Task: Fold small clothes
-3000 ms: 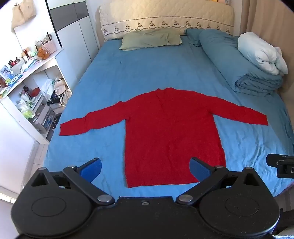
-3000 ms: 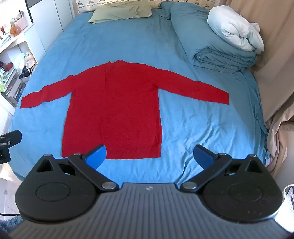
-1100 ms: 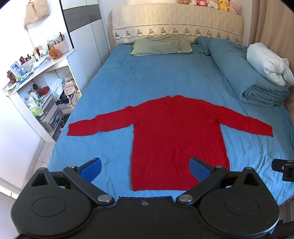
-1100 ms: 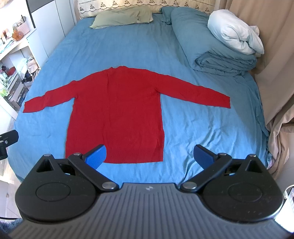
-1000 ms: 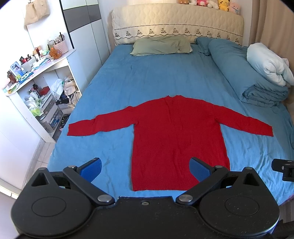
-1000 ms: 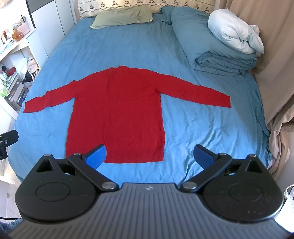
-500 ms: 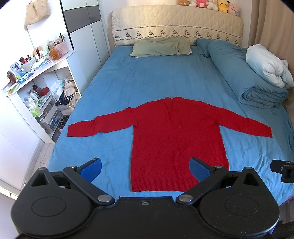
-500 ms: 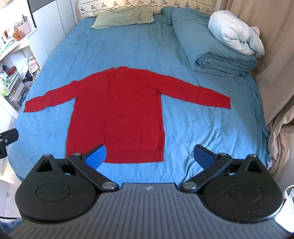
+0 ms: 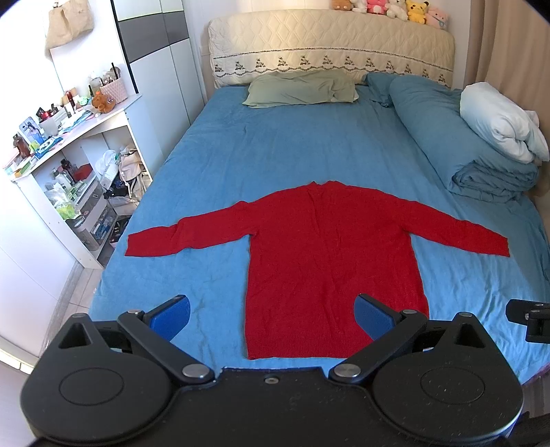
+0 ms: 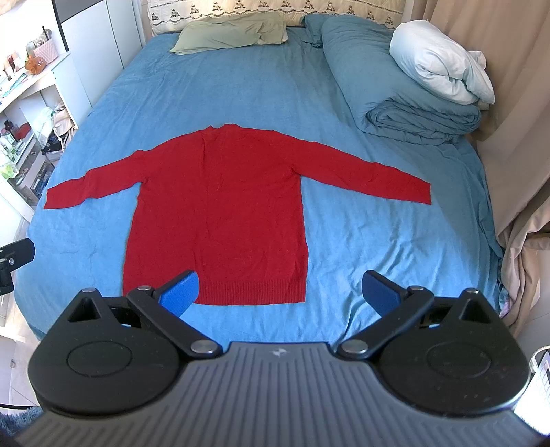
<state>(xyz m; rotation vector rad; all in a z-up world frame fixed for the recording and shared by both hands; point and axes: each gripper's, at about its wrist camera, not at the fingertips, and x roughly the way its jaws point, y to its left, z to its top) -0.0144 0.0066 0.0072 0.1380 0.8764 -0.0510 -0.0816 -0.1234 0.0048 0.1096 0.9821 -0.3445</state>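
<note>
On the blue sheet of the bed (image 9: 309, 144), our left gripper (image 9: 271, 314) and right gripper (image 10: 280, 292) both hover with jaws spread wide, gripping nothing. Beyond them we see the red sweater (image 9: 330, 254) lying flat (a fine knit, ribbed at the hem): collar toward the headboard (image 9: 330, 48), hem nearest us, sleeves stretched straight out sideways.

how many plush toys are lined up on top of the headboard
5 show: a brown one at the left end, white, pink, yellow, and pale pink at the right. The frame crops them, so more may be hidden.
</note>
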